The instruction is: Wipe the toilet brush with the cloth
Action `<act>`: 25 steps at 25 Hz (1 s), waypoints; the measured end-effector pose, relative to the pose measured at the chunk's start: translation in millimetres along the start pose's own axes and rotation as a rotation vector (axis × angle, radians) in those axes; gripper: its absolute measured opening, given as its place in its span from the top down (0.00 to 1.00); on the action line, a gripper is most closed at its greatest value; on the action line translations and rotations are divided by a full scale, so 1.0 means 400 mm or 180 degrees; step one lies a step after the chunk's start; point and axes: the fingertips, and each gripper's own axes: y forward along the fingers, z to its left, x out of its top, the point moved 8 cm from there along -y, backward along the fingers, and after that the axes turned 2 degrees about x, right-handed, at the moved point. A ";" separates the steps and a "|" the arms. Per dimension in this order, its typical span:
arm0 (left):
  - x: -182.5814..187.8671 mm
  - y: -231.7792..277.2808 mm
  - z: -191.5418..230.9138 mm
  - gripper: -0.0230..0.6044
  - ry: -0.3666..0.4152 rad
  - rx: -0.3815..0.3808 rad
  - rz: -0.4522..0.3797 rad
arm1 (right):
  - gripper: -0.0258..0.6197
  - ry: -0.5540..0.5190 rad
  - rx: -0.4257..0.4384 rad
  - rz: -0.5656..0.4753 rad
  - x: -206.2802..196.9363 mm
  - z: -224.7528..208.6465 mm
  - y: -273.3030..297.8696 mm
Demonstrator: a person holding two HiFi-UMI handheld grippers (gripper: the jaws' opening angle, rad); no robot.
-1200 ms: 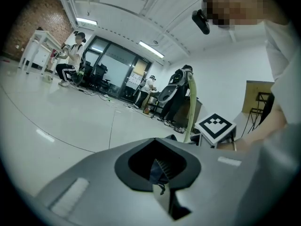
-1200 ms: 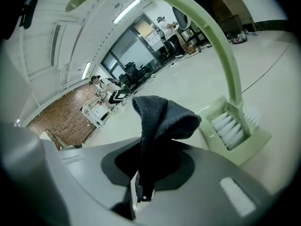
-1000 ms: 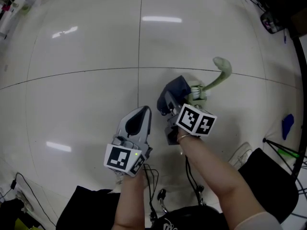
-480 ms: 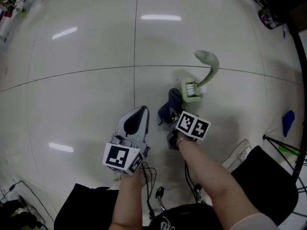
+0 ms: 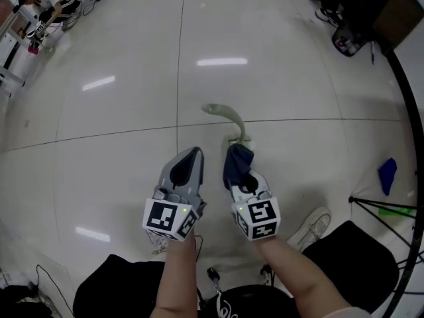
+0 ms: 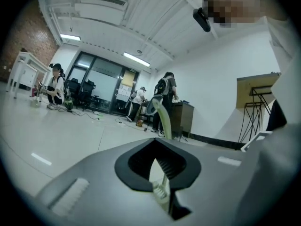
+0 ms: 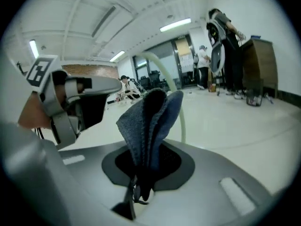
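A pale green toilet brush (image 5: 228, 117) stands on the white floor, its curved handle arching to the left; its base is hidden behind the cloth. In the head view my right gripper (image 5: 238, 162) is shut on a dark blue cloth (image 5: 236, 165) that sticks up just in front of the brush. The right gripper view shows the folded cloth (image 7: 151, 121) pinched between the jaws, with the green handle (image 7: 181, 121) behind it. My left gripper (image 5: 193, 156) is level with the right one, to its left, and shut on nothing. The brush (image 6: 163, 119) shows past its jaws in the left gripper view.
A blue scrap (image 5: 386, 175) lies on the floor at the right, near a black stand (image 5: 384, 207). A shoe (image 5: 311, 225) and a dark seat (image 5: 361, 260) sit at the lower right. People (image 5: 50, 5) crouch far left; dark equipment (image 5: 361, 12) fills the top right.
The right gripper with the cloth has come back off the brush head and to the left, beside the left gripper. The brush handle has swung from right to left.
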 end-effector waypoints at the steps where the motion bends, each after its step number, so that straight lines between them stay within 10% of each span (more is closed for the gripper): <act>1: 0.034 0.012 -0.016 0.95 -0.0018 0.0025 -0.0128 | 0.87 -0.0092 -0.0019 -0.0159 0.046 -0.011 -0.030; 5: 0.192 0.061 -0.056 0.95 0.0051 -0.0029 -0.0479 | 0.87 -0.0299 -0.0111 -0.0642 0.223 -0.066 -0.119; 11: 0.298 0.118 -0.057 0.95 0.0528 -0.0095 -0.0024 | 0.87 -0.0463 -0.0055 -0.0775 0.426 -0.100 -0.132; 18: 0.289 0.160 -0.012 0.95 0.0660 -0.0042 0.0344 | 0.87 -0.0533 0.0632 -0.0338 0.569 -0.070 -0.055; 25: 0.267 0.173 -0.004 0.95 0.0381 -0.0076 0.0156 | 0.87 -0.0619 0.0880 0.0021 0.542 -0.055 0.018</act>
